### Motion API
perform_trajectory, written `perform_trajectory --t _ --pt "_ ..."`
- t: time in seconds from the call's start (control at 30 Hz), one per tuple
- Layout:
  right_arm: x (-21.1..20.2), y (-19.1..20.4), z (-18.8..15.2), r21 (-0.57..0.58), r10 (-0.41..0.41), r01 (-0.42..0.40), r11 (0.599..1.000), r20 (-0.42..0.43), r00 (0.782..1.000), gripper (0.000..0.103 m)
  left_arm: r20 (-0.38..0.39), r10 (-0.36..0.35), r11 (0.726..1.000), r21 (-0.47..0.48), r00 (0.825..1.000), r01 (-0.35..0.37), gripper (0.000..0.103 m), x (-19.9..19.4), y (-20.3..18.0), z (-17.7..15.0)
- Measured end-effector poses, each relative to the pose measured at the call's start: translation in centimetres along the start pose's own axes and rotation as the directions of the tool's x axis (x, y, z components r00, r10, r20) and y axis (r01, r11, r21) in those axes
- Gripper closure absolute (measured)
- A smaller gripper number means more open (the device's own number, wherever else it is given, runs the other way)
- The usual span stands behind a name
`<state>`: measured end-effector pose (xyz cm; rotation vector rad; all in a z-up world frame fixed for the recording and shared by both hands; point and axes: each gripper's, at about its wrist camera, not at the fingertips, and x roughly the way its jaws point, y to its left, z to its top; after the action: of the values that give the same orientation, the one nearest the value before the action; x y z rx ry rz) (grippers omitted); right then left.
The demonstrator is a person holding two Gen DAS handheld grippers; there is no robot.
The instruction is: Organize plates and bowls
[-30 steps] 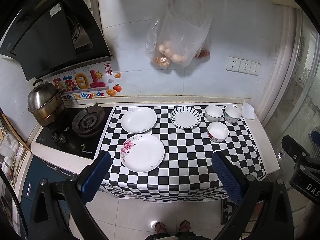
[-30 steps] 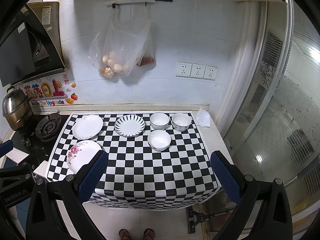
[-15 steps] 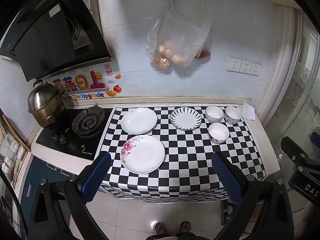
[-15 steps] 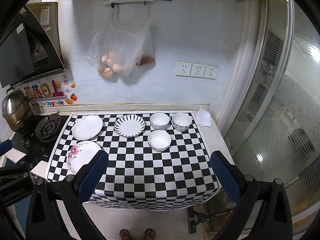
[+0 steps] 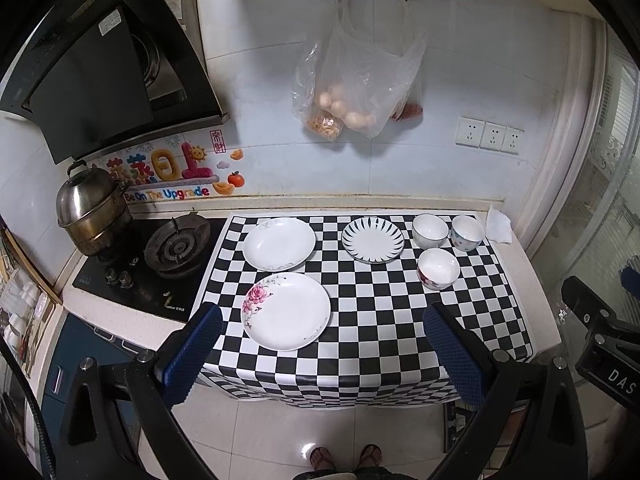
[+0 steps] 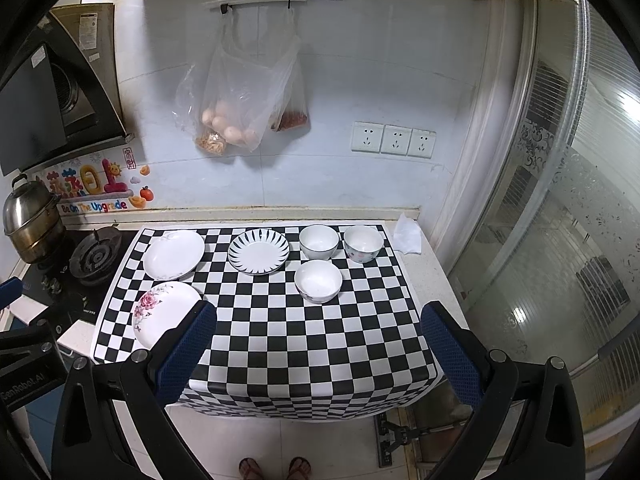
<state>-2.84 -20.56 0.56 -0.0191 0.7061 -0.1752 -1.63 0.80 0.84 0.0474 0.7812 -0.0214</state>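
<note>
Three plates lie on the checkered cloth (image 5: 384, 320): a rose-print plate (image 5: 286, 311) at the front left, a plain white plate (image 5: 279, 243) behind it, and a black-striped plate (image 5: 373, 239) in the middle. Three bowls stand at the right: two at the back (image 5: 430, 231) (image 5: 467, 232) and a flower-print one (image 5: 438, 268) in front. In the right wrist view they show as rose plate (image 6: 162, 312), white plate (image 6: 174, 254), striped plate (image 6: 258, 251) and bowls (image 6: 319, 241) (image 6: 363, 243) (image 6: 318, 281). My left gripper (image 5: 322, 344) and right gripper (image 6: 318, 342) are open, empty, held high in front of the counter.
A gas hob (image 5: 176, 244) with a steel pot (image 5: 92, 212) is left of the cloth. A crumpled tissue (image 5: 498, 226) lies at the back right. A plastic bag of eggs (image 5: 356, 92) hangs on the wall. A glass door (image 6: 560, 240) is to the right.
Both views have shifted very slightly; the counter sits a little lower in the left wrist frame. Nothing on the counter has moved and both grippers stay open.
</note>
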Motion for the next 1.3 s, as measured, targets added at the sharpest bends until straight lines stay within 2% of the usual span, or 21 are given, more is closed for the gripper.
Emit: perform_trajectory --t 0.5,0.6,0.7,0.77,0.83,0.87,0.93,1.03,1.07,1.13,1.2,1.3 --pt "1.3 -0.7 0.1 0.015 0.006 -0.006 1.0 -0.017 1.0 0.0 -0.006 0.003 1.0 0.0 1.0 -0.003 0.0 0.7 0.1 1.1" --pt "2.6 -1.0 0.2 0.036 0.048 -0.047 0.998 -0.029 0.998 0.0 -0.019 0.002 1.0 -0.004 1.0 -0.002 0.0 1.4 0.3 1.3" --pt "4.7 -1.1 0.0 0.058 0.144 -0.141 0.988 -0.043 0.989 0.0 -0.027 0.02 1.0 -0.022 0.999 -0.02 0.0 3.1 1.2 1.2" --pt "7.0 -0.8 -0.4 0.074 0.212 -0.206 0.976 -0.086 0.974 0.0 -0.057 0.049 0.997 -0.049 0.997 -0.052 0.0 5.3 2.6 1.1" --pt "10.6 -0.2 -1.1 0.097 0.296 -0.283 0.954 -0.159 0.942 0.0 -0.101 0.085 0.993 -0.077 0.991 -0.093 0.0 7.8 4.2 0.6" --pt "13.3 0.5 -1.7 0.112 0.344 -0.326 0.939 -0.215 0.914 0.0 -0.131 0.099 0.989 -0.093 0.986 -0.112 0.0 9.4 5.2 0.4" --pt "17.5 1.9 -2.6 0.138 0.397 -0.372 0.918 -0.283 0.873 0.0 -0.173 0.12 0.983 -0.114 0.978 -0.141 0.0 12.2 6.5 -0.3" --pt "23.4 4.5 -3.7 0.152 0.415 -0.386 0.91 -0.36 0.836 0.0 -0.244 0.13 0.977 -0.135 0.961 -0.167 0.0 17.1 9.3 -1.2" --pt "25.9 5.8 -4.1 0.166 0.43 -0.397 0.903 -0.391 0.814 0.0 -0.262 0.136 0.976 -0.132 0.955 -0.175 0.0 18.4 9.9 -1.4" --pt "30.1 8.1 -5.0 0.181 0.443 -0.407 0.895 -0.448 0.776 0.0 -0.305 0.118 0.978 -0.128 0.945 -0.164 0.0 22.0 11.4 -1.6" --pt "33.7 10.4 -5.6 0.194 0.45 -0.409 0.891 -0.485 0.75 0.0 -0.347 0.086 0.981 -0.133 0.934 -0.14 0.0 25.4 12.9 -1.6" --pt "39.1 14.3 -6.5 0.208 0.446 -0.401 0.892 -0.547 0.708 0.001 -0.426 -0.001 0.982 -0.17 0.905 -0.079 0.0 30.8 15.2 -1.7"
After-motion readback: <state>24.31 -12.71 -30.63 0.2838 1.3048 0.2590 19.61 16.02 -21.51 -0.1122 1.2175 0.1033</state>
